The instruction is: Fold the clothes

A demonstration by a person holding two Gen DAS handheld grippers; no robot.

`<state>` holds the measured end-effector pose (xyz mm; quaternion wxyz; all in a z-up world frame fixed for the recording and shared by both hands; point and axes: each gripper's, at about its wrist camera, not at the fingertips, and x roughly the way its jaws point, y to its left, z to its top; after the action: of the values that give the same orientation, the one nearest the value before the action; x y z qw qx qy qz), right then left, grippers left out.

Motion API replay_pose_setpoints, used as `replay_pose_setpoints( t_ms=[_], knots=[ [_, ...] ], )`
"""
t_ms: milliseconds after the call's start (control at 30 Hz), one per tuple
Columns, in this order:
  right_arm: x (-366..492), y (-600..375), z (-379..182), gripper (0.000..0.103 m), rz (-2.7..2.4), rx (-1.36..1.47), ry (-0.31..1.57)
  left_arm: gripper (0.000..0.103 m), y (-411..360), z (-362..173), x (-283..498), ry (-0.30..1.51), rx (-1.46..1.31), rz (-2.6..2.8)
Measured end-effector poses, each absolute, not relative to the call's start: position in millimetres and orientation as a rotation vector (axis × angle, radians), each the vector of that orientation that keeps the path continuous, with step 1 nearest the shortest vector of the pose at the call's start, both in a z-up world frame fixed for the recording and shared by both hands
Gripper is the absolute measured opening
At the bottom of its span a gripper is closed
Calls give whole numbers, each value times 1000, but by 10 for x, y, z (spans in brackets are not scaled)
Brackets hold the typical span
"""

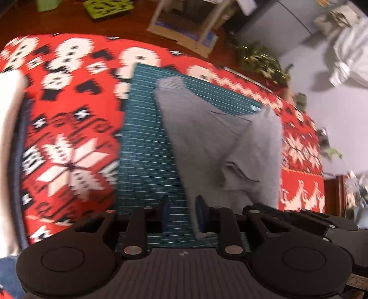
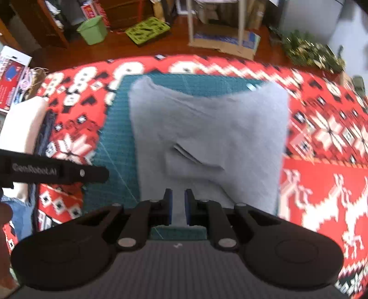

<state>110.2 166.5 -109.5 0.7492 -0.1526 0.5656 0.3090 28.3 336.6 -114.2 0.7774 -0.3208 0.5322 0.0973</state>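
Lived-in home room, cluttered. Red holiday-pattern cloth [image 2: 322,128] covering tabletop, teal cutting mat [image 2: 115,128] lying on it. Wooden floor [image 2: 179,39] showing beyond, carrying green bin [image 2: 93,31], flattened cardboard [image 2: 243,43], greenery garland [image 2: 312,51]. Dark wooden shelving [image 2: 46,20] standing at back.
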Motion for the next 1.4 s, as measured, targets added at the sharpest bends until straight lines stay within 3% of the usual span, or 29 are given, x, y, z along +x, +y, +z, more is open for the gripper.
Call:
replay_pose_setpoints(
  t_ms=[500, 600, 633, 1133, 1200, 1400],
  knots=[
    [1331, 1019, -1285, 12, 556, -329, 1311, 29, 2543, -1465, 823, 1154, -198, 69],
    [1344, 991, -1296, 12, 547, -323, 1318, 19, 2498, -1458, 872, 1137, -155, 49],
    [1347, 988, -1297, 12, 546, -322, 1319, 14, 2485, -1428, 881, 1126, -152, 37],
    [1403, 979, -1331, 13, 542, -303, 1339, 14, 2417, -1469, 1026, 1089, -132, 11],
    [1412, 972, -1340, 13, 539, -303, 1341, 5, 2416, -1441, 1020, 1076, -137, 10],
    [1443, 961, -1324, 13, 540, -298, 1327, 4, 2474, -1254, 961, 1076, -249, -2]
  ],
)
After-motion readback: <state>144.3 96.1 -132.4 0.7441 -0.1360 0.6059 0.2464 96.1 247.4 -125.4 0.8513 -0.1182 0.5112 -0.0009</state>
